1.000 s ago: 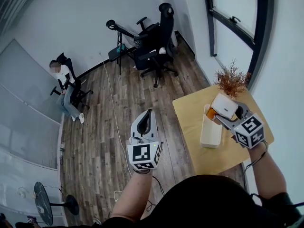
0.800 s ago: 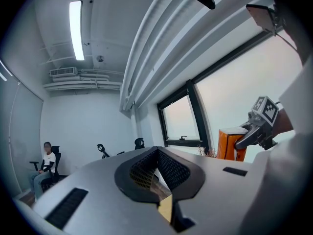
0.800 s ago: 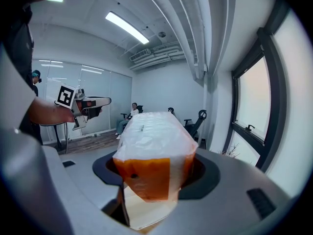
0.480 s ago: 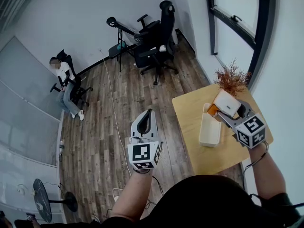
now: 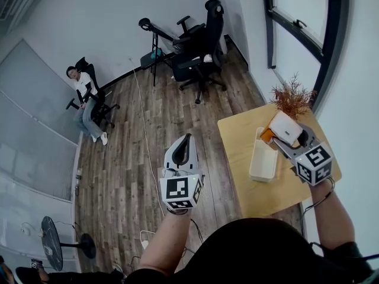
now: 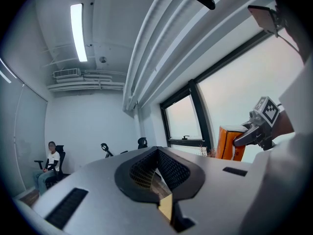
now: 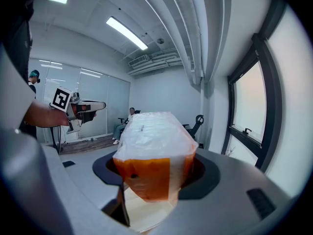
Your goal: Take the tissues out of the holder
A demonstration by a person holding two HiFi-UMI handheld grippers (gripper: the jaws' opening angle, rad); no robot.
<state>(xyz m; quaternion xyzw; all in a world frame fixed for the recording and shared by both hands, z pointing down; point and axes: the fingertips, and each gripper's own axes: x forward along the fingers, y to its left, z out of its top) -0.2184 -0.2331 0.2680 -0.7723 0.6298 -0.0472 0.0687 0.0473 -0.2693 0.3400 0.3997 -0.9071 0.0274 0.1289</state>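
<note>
- Tissue pack (image 5: pixel 284 129), clear wrap with a white top and an orange lower part, clamped between the jaws of the right gripper (image 5: pixel 283 138) and lifted clear of the desk (image 5: pixel 237 141).
- Seen in the right gripper view as a long pack (image 7: pixel 155 146) sticking out past the jaws, orange end nearest the camera; small dark marks on the wrap, too blurred to read as writing.
- Held just above the far end of the holder (image 5: pixel 263 161), a plain white oblong box lying on the light wooden desk; whether pack and holder touch cannot be told.
- Black-and-white square markers on the right gripper's cube (image 5: pixel 314 163); patterns only, no words.
- Dried brownish plant (image 5: pixel 290 98) at the desk's far corner, just behind the pack.
- Left gripper (image 5: pixel 185 147) well apart from the desk, over the wooden floor (image 5: pixel 136 158), jaws together and nothing between them; same square markers on its cube (image 5: pixel 180 193).
- Farther out: black office chairs (image 5: pixel 198 46) by the wall, a seated person (image 5: pixel 86 99) at the left, a standing fan (image 5: pixel 56 247) at the lower left, a dark-framed window (image 5: pixel 302 16) beside the desk.
</note>
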